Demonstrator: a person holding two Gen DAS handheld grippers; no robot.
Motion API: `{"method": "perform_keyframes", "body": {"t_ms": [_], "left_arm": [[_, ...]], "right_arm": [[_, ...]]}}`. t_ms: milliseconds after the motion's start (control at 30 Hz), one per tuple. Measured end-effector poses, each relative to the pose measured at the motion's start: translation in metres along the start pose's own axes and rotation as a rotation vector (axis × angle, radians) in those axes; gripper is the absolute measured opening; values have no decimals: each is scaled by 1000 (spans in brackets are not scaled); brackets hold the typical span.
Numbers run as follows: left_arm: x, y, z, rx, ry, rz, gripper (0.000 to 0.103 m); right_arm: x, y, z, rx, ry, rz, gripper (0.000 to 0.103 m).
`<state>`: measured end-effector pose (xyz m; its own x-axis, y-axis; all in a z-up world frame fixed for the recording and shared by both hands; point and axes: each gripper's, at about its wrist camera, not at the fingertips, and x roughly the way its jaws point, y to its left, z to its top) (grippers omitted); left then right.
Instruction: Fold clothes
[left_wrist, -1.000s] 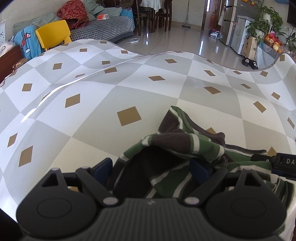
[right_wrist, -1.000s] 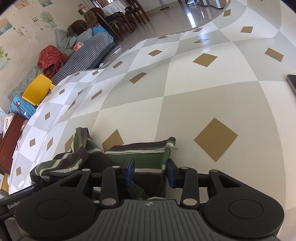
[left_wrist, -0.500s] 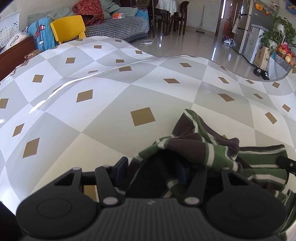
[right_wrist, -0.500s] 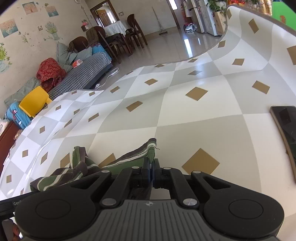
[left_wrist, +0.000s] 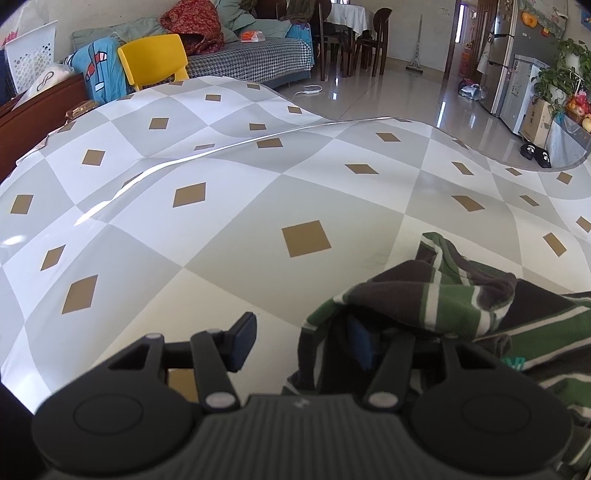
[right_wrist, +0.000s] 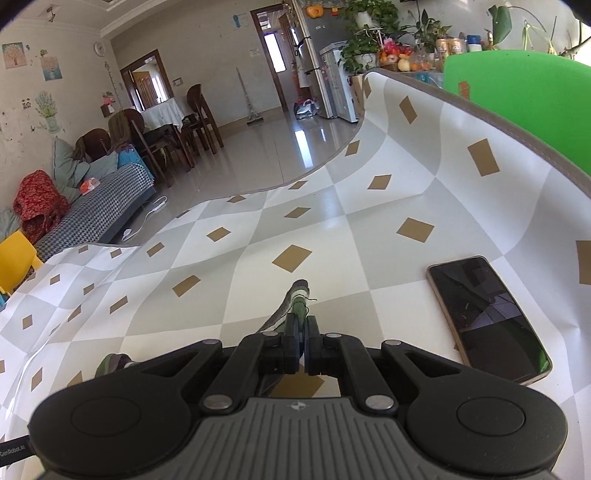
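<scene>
Jaws on your right gripper (right_wrist: 302, 338) have gone from spread a second ago to clamped tight on a corner of the green-striped garment (left_wrist: 436, 299), whose pinched edge pokes up just ahead of the pads. That corner now rides higher than it did, with the checked worktop (right_wrist: 332, 229) visible beneath it, so the grab looks secure and the lift under way.

Your left gripper (left_wrist: 301, 341) has its jaws apart. One pad (left_wrist: 242, 341) stands bare over the worktop; the other is buried under a bunched fold of the garment, so nothing is held on this side. Compared with a second ago, the cloth heap sits further toward the right of these jaws, apparently drawn that way by your right hand's pull.

For the fold, this reads as one corner taken and the second not yet secured. You likely need to shut the left jaws on the cloth draped across them before spreading the garment flat; otherwise it may trail as a lump.

Beside your right jaws, on their right, a dark smartphone (right_wrist: 487, 317) lies on the worktop, apart from the cloth but near enough for a swinging hem to catch it.
</scene>
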<state>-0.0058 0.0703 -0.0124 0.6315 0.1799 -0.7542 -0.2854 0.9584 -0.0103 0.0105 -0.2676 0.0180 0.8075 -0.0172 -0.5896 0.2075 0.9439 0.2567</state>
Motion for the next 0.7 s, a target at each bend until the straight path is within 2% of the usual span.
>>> {"method": "perform_keyframes", "body": {"t_ms": [100,167,200,267,333,500,700], "left_arm": [[3,6,1,-23,11,34,52],[4,11,1,-43,17,26,53],[2,12,1,-45,12,14,55],[-4,8,2,-26,-15,-6,59],[-11,3,2,-6,-42,-35,64],[-28,-9,4,25,-86,-115,77],[-35,-30,-8,99,-83,-182,81]], "right_arm": [[0,-7,1,22,10,-12,5],[-1,-11,1,44,8,0,6],[-3,-11,2,49,4,10,7],[-5,-11,3,58,-6,29,19],[-8,-9,4,58,-15,51,24],[-12,1,4,37,-15,134,30],[-4,8,1,43,40,203,34]]}}
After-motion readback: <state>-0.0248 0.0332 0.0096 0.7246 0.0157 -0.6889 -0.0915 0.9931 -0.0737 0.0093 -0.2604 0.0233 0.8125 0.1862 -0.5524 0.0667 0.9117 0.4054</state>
